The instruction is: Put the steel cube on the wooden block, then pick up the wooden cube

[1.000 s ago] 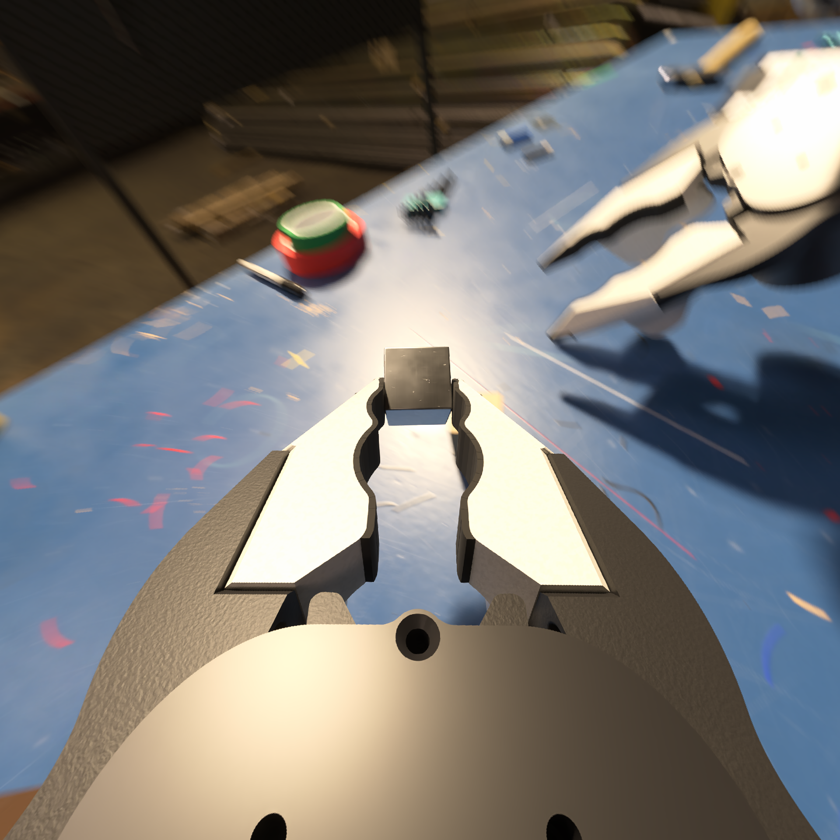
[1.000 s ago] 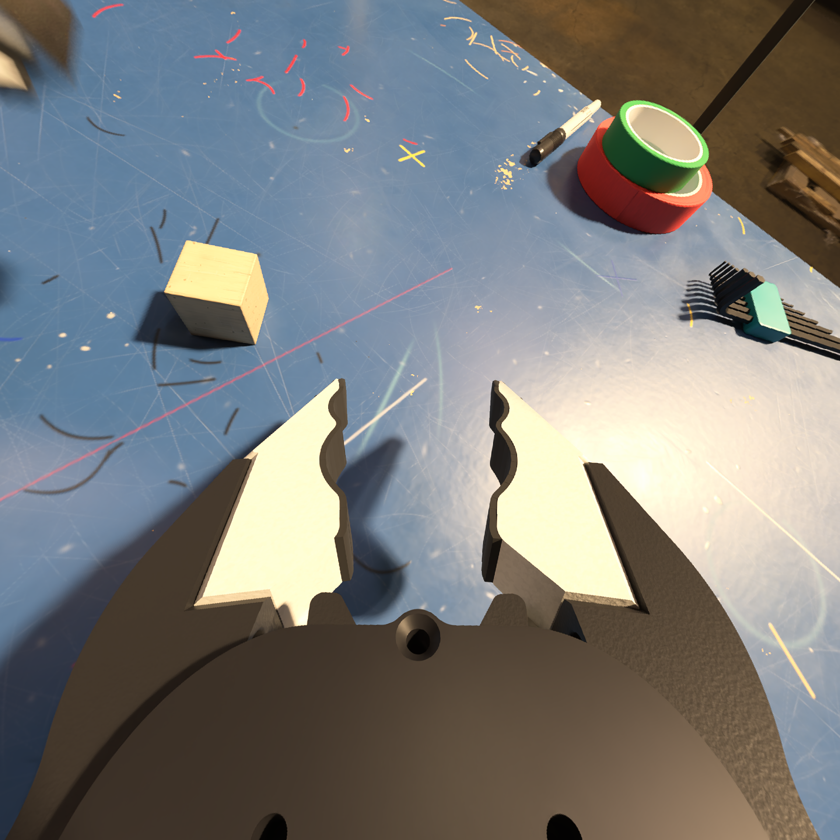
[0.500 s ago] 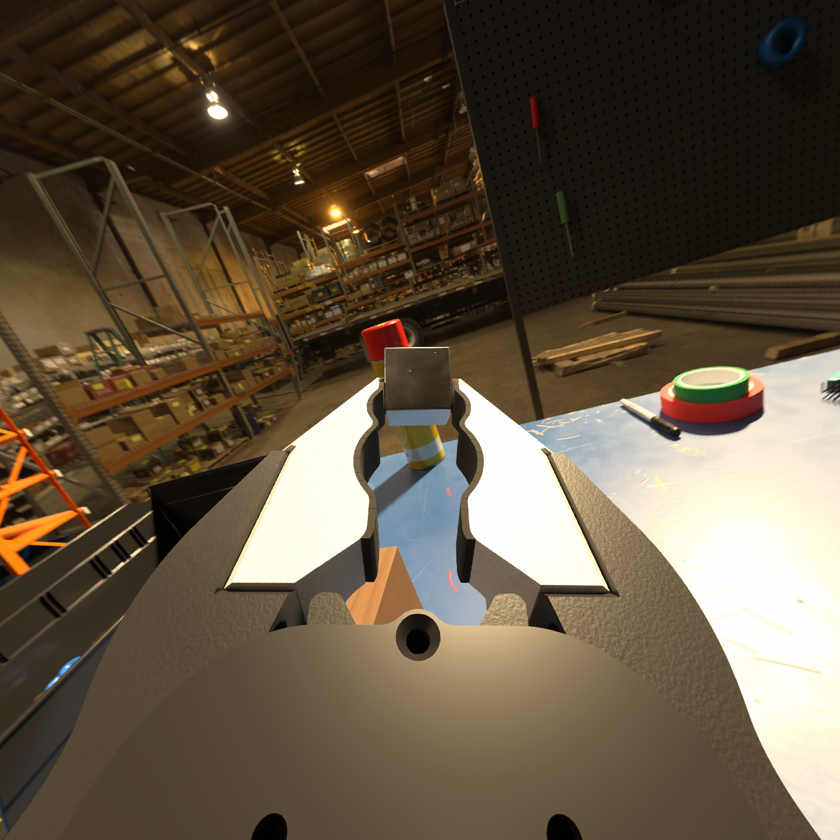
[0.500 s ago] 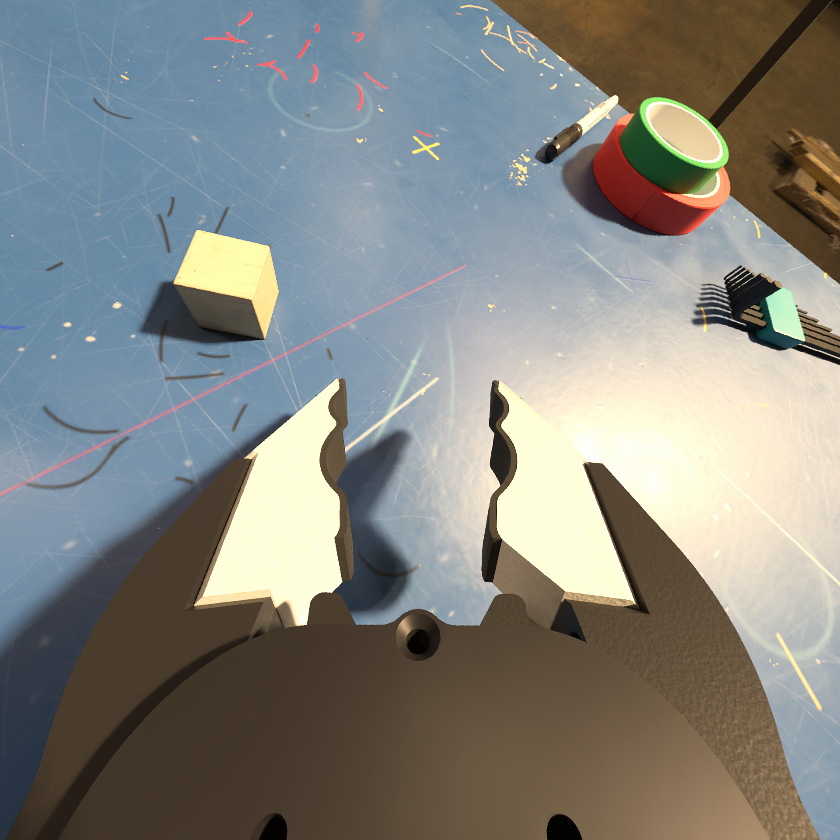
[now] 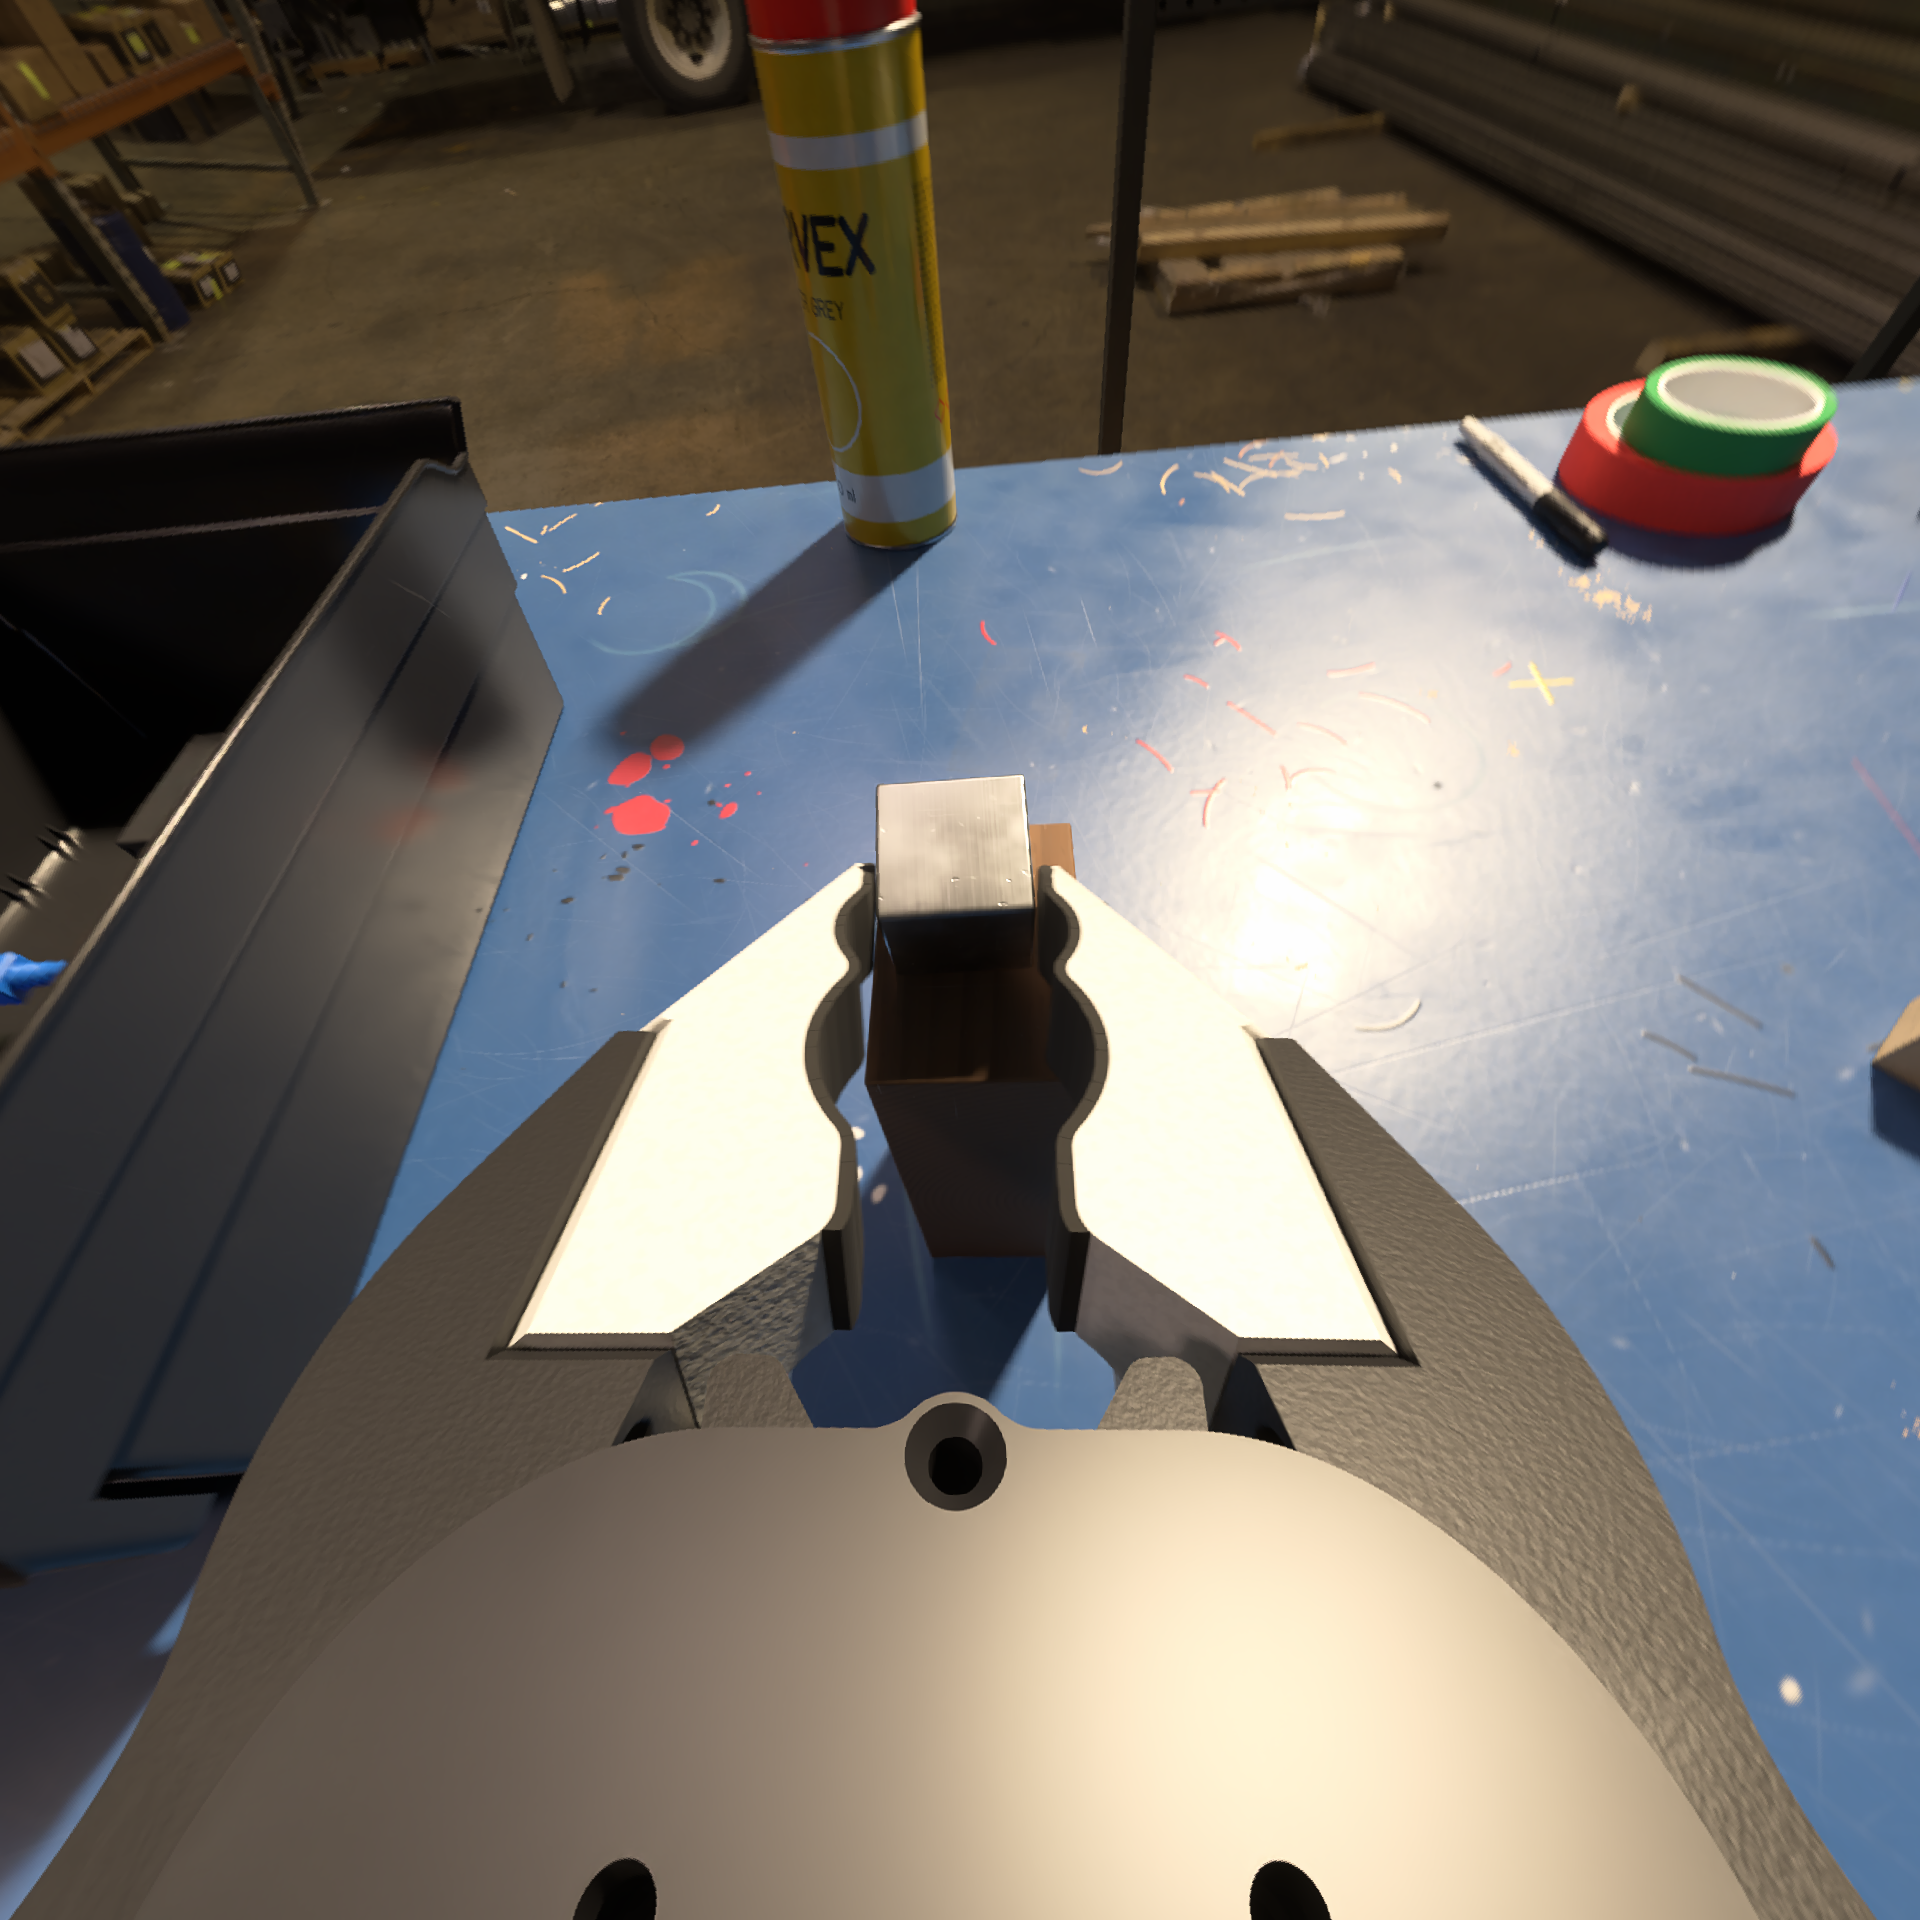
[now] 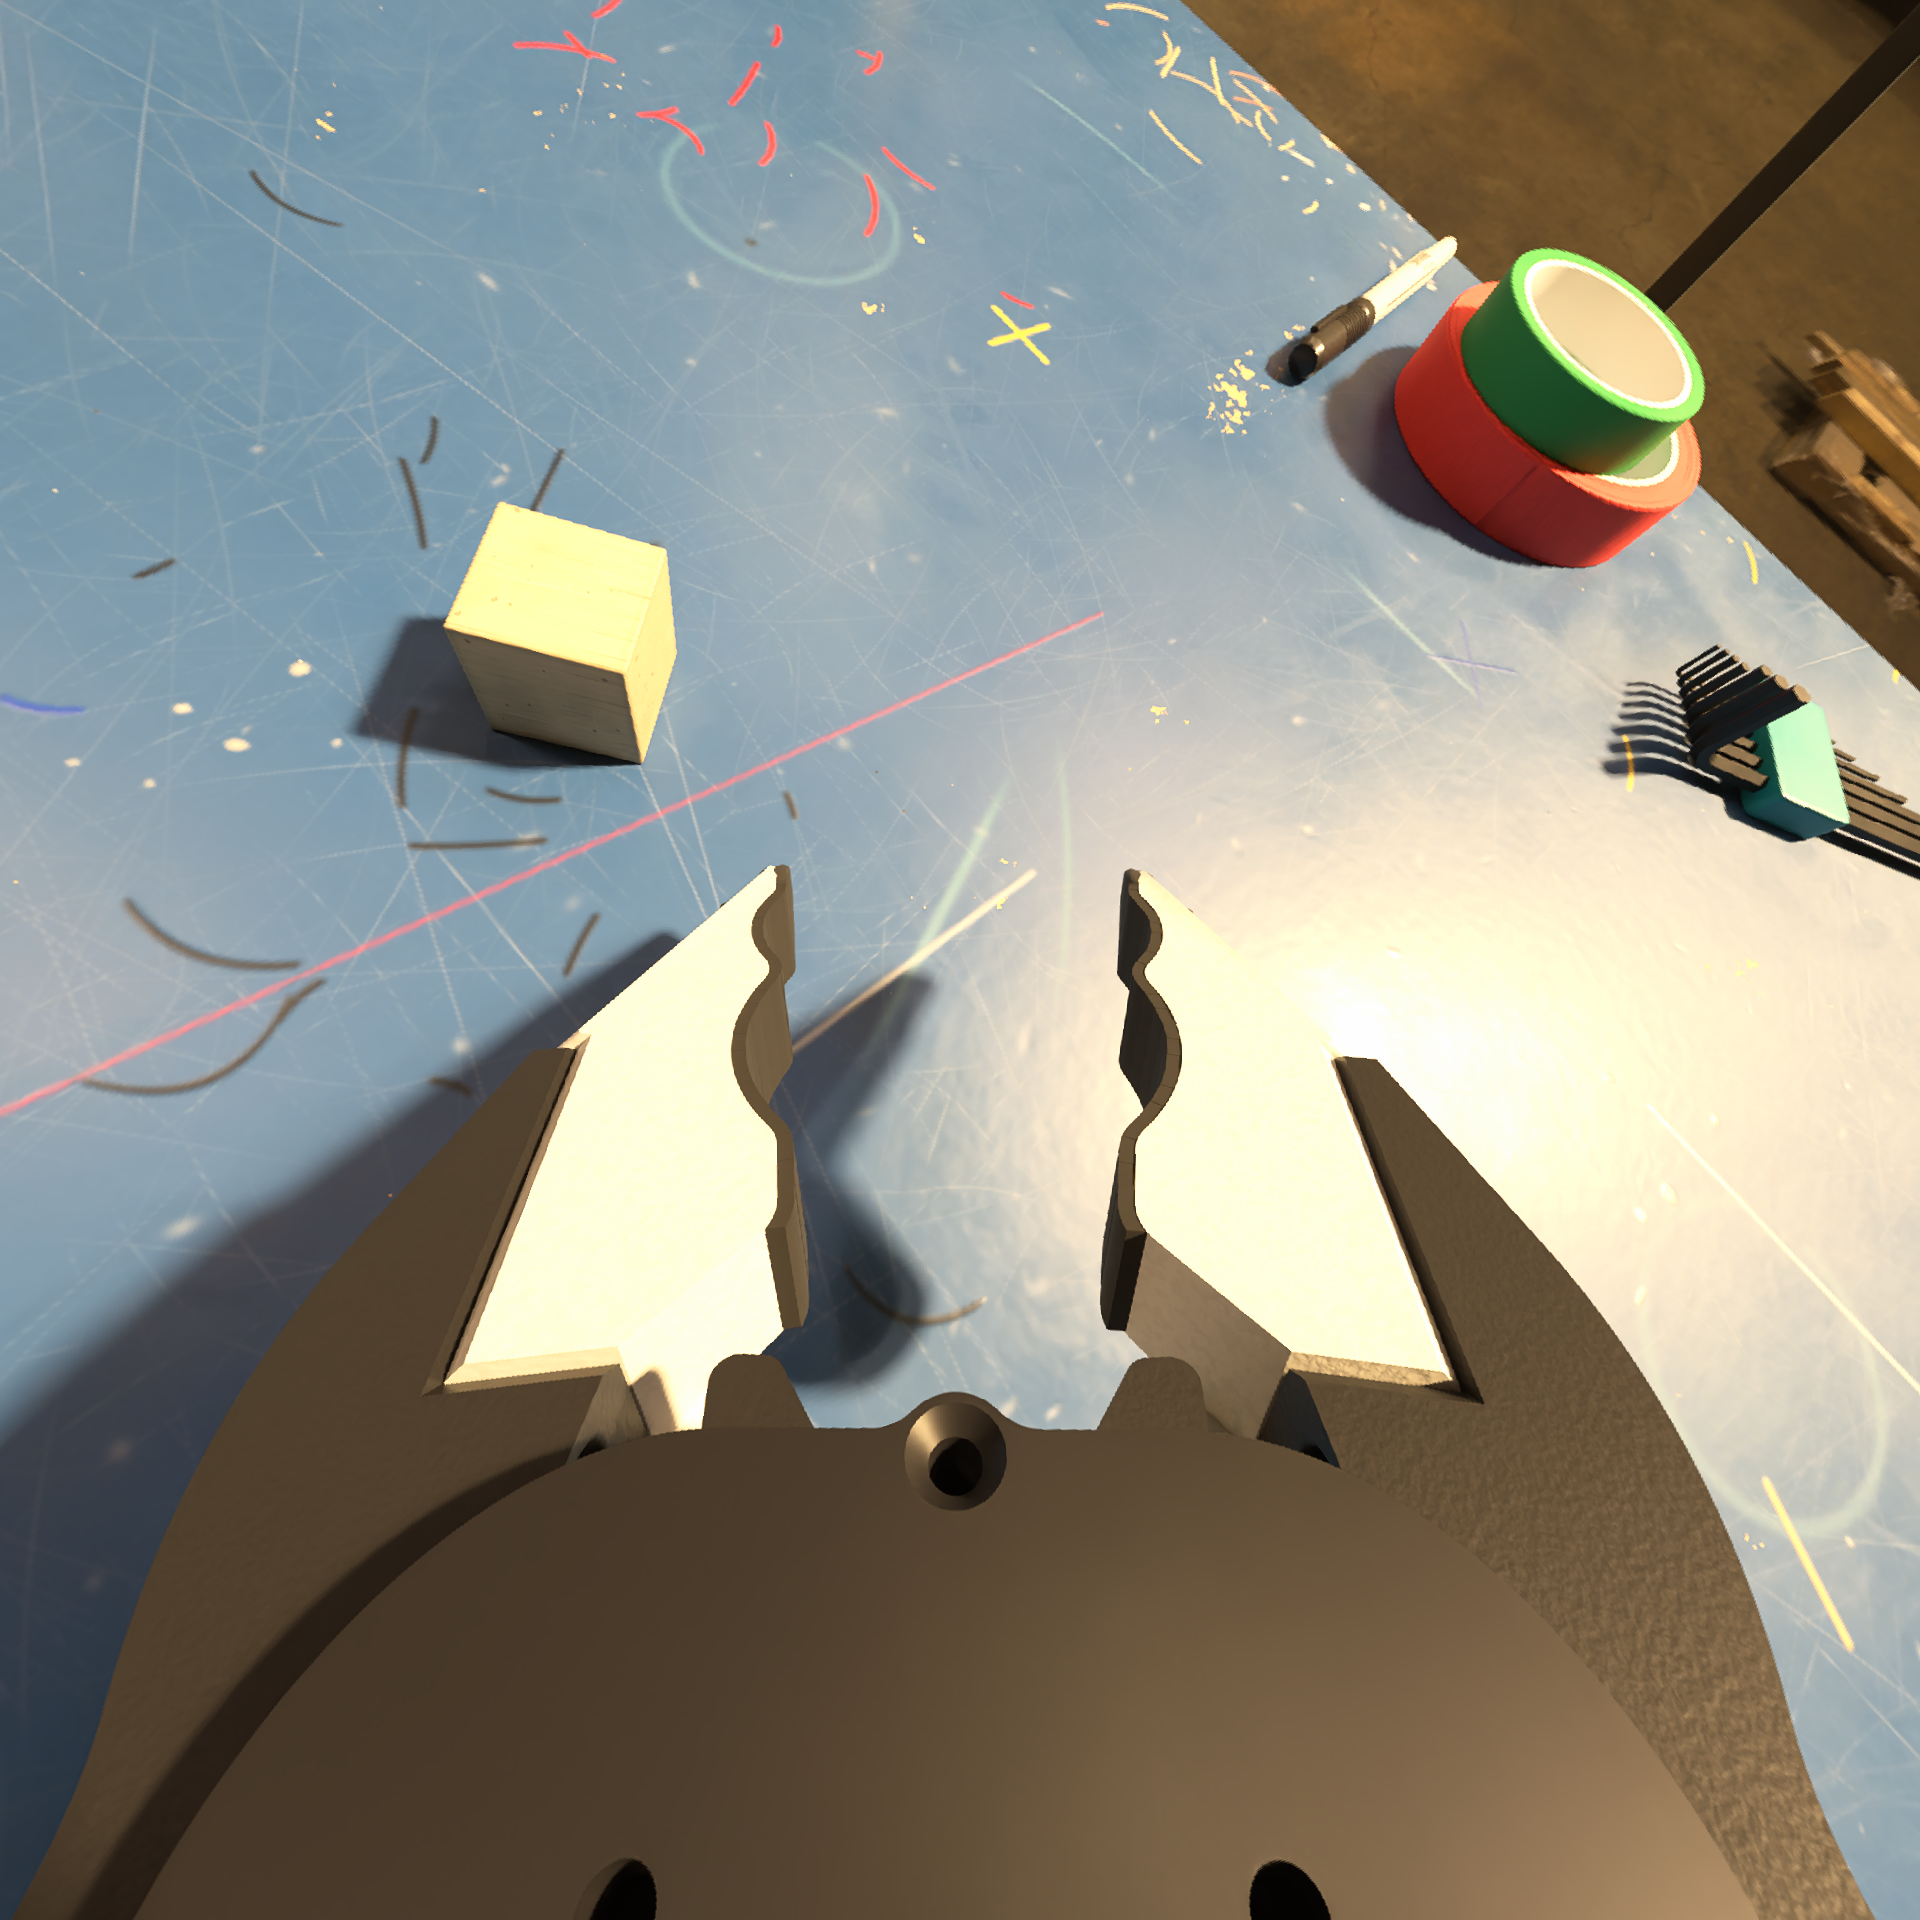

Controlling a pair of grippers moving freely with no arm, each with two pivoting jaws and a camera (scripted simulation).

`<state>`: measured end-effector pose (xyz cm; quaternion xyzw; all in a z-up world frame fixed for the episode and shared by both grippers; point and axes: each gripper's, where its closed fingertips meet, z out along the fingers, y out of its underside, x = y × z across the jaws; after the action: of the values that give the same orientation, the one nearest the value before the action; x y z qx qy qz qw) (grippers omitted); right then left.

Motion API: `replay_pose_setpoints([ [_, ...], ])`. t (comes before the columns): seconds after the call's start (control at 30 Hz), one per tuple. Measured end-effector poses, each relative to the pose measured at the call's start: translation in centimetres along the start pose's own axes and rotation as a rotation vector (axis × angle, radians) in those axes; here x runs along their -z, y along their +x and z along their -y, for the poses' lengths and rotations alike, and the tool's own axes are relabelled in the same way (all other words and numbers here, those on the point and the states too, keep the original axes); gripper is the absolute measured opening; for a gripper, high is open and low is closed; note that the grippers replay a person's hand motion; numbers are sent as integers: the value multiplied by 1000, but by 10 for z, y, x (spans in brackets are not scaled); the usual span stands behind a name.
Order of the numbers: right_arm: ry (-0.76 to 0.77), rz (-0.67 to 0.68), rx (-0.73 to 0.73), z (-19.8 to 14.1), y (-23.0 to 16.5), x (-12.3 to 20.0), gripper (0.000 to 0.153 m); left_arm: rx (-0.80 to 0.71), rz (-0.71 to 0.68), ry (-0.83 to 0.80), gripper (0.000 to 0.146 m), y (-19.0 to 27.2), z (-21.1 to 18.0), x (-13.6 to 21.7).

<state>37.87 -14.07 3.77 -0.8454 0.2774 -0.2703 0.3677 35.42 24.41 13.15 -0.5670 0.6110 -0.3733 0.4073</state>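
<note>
My left gripper point(image 5: 954, 883) is shut on the steel cube point(image 5: 954, 854), held at its fingertips above the brown wooden block point(image 5: 971, 1153). The block stands upright on the blue table, directly under and between the fingers; whether the cube touches its top I cannot tell. My right gripper point(image 6: 954, 883) is open and empty above the table. The pale wooden cube point(image 6: 566, 629) sits on the table ahead and to the left of the right gripper, apart from it. A corner of a wooden piece point(image 5: 1899, 1055) shows at the right edge of the left wrist view.
A black bin point(image 5: 208, 831) stands at the left. A yellow spray can point(image 5: 868, 281) stands at the far table edge. Stacked red and green tape rolls point(image 5: 1714, 442) point(image 6: 1558, 416), a marker point(image 5: 1532, 499) point(image 6: 1361, 312) and a hex key set point(image 6: 1787, 769) lie to the right.
My left gripper has swung round and tilted down with the steel cube, and now stands over the brown block. The right gripper drifted slightly; the wooden cube has not moved.
</note>
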Motion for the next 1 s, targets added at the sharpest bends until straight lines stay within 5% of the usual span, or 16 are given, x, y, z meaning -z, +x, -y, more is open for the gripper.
replay_pose_setpoints([
  [0.27, 20, -5, -2, 4, 1, 5, 63, 94, 34, 171, 79, -3, 21, 6],
  [0.67, 23, -27, 20, 6, 5, 7, 63, -197, -143, 496, 67, 117, 90, 70],
  [0.83, 17, -24, 7, 3, 7, 5, 63, -226, -379, 418, 71, 188, 78, 71],
  [1.0, 8, -21, 13, 1, 5, 3, 63, -308, -637, 139, 81, 263, 15, 42],
])
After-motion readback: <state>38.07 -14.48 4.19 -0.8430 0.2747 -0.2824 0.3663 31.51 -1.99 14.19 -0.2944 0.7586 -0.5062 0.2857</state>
